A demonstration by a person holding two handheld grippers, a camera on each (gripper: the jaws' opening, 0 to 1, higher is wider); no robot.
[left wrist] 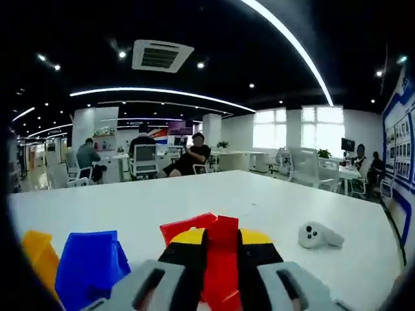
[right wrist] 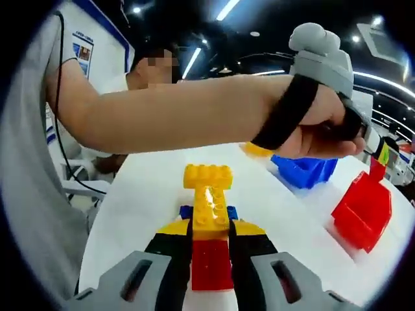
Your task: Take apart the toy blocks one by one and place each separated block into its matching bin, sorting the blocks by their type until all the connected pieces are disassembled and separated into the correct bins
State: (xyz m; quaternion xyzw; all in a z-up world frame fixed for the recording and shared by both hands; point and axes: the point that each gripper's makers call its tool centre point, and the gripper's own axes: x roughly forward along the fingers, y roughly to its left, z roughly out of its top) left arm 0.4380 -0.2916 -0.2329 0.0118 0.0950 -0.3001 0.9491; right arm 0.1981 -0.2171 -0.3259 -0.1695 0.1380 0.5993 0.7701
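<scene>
Left gripper [left wrist: 220, 259]: jaws pinching a red block [left wrist: 222, 243] above the red bin [left wrist: 185, 227]. Blue bin [left wrist: 91, 262] and yellow bin [left wrist: 40, 256] sit beside it, a white controller [left wrist: 318, 235] farther off on the white surface [left wrist: 194, 201].

Right gripper [right wrist: 211, 256]: jaws pinching the remaining block assembly [right wrist: 209, 201], yellow pieces on top.

Risk: an off-centre release could bounce the red block off the bin's rim.

The right gripper view alone shows the person's hand [right wrist: 324, 123] and the assembly.
</scene>
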